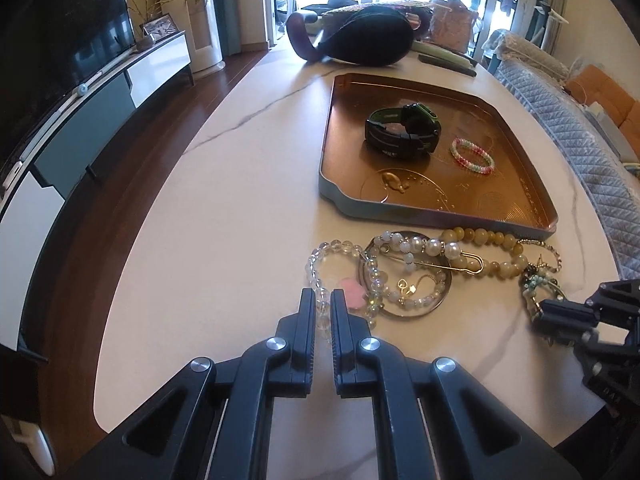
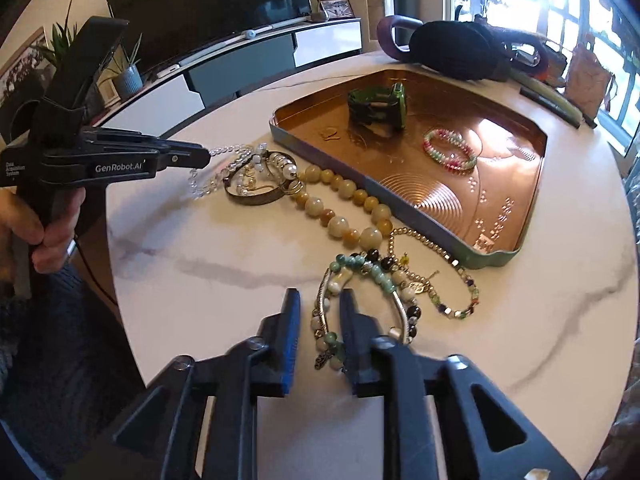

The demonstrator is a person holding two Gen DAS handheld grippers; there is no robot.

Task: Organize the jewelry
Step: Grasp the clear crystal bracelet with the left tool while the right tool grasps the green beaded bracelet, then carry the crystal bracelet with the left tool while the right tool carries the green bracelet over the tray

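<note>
A copper tray (image 1: pixel 400 92) (image 2: pixel 516 216) holds a black-green watch (image 1: pixel 402 130) (image 2: pixel 378 109) and a pink-green bead bracelet (image 1: pixel 472 156) (image 2: pixel 450 149). A heap of jewelry lies on the table before it. My left gripper (image 1: pixel 323 302) (image 2: pixel 204 157) is shut on a clear bead bracelet (image 1: pixel 340 250) (image 2: pixel 224 164) with a pink charm. My right gripper (image 2: pixel 320 304) (image 1: pixel 540 310) straddles the near part of a teal bead bracelet (image 2: pixel 360 272), its jaws a little apart. A yellow bead necklace (image 1: pixel 492 240) (image 2: pixel 344 208) and a metal bangle (image 1: pixel 408 280) (image 2: pixel 260 194) lie between.
A white marble table (image 1: pixel 240 220) (image 2: pixel 540 320) carries it all. A black bag (image 1: pixel 368 40) (image 2: pixel 456 52) stands behind the tray. A TV and low cabinet (image 1: pixel 100 92) are to the left, a quilted sofa (image 1: pixel 580 132) to the right.
</note>
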